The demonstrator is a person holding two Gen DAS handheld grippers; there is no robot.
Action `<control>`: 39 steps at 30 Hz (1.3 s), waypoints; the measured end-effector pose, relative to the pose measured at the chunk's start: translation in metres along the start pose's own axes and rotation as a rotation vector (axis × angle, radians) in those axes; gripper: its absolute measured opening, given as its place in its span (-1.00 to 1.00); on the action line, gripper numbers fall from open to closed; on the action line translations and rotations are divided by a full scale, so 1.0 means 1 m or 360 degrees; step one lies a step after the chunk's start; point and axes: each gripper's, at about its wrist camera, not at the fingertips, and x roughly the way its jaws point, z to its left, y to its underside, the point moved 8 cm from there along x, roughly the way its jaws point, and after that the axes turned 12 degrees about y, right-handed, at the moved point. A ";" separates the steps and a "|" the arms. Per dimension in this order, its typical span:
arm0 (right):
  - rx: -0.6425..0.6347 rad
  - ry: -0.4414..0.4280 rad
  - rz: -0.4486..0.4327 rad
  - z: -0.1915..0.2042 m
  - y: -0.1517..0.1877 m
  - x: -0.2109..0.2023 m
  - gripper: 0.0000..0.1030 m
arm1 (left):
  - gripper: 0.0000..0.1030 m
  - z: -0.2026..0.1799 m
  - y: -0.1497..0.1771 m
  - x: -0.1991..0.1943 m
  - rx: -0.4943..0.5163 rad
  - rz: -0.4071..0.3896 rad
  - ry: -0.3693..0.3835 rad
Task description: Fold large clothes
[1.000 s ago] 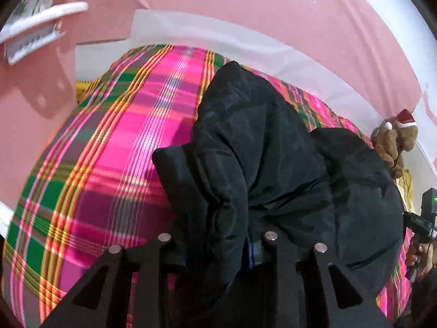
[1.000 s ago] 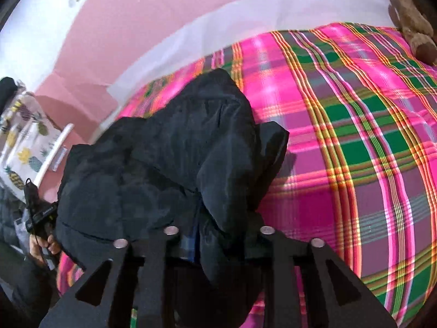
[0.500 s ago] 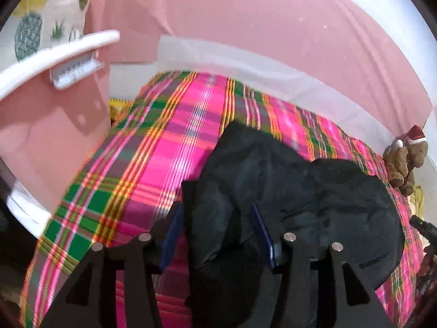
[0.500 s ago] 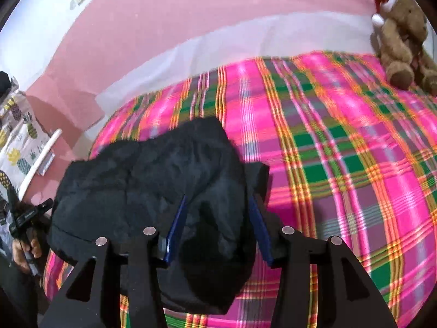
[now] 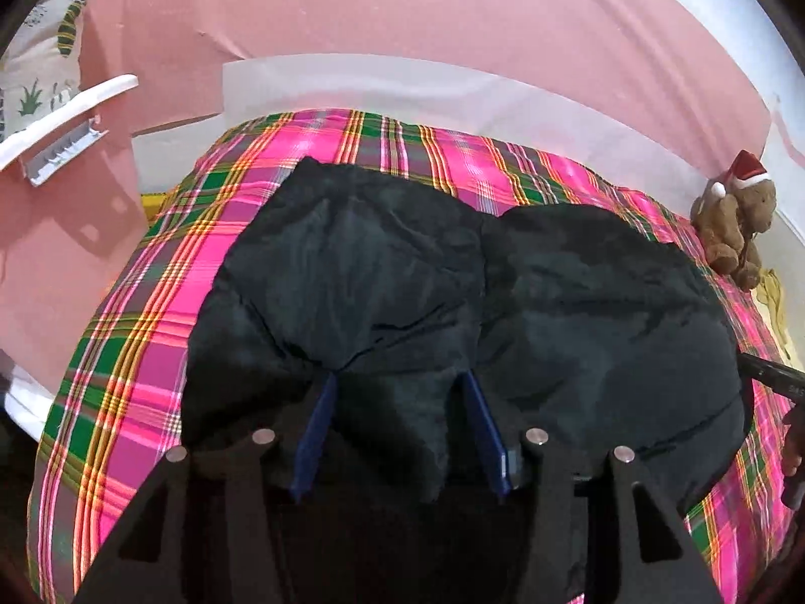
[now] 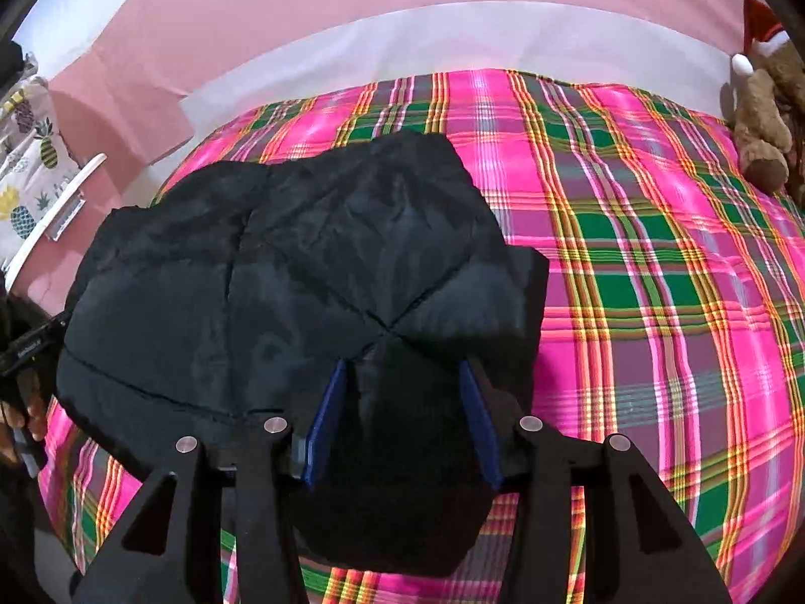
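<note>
Plaid bedspread (image 5: 166, 302), black jacket (image 5: 382, 272), left tongs (image 5: 397, 382) and right tongs (image 6: 402, 370) parted, seemingly gripping nothing

My two matt black plastic grippers, left (image 5: 400, 382) and right (image 6: 402, 370), carry smooth blue pads (image 6: 327, 418) with a faint sheen and small bright metal pins (image 5: 536, 436), and below them lies a puffy black quilted jacket (image 5: 453, 292) of soft, slightly shiny synthetic cloth, creased along its stitched seams. It rests on a woven pink, green and yellow plaid bedcover (image 6: 654, 251), smooth and matt. By the matt pink wall (image 5: 402, 10) sits a fuzzy brown plush bear (image 5: 732, 224) in a red felt-like hat.
</note>
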 end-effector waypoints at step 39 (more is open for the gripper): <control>-0.0151 -0.0019 -0.0293 0.078 0.172 -0.217 -0.06 | 0.52 -0.182 0.167 -0.183 0.0117 -0.0159 -0.0092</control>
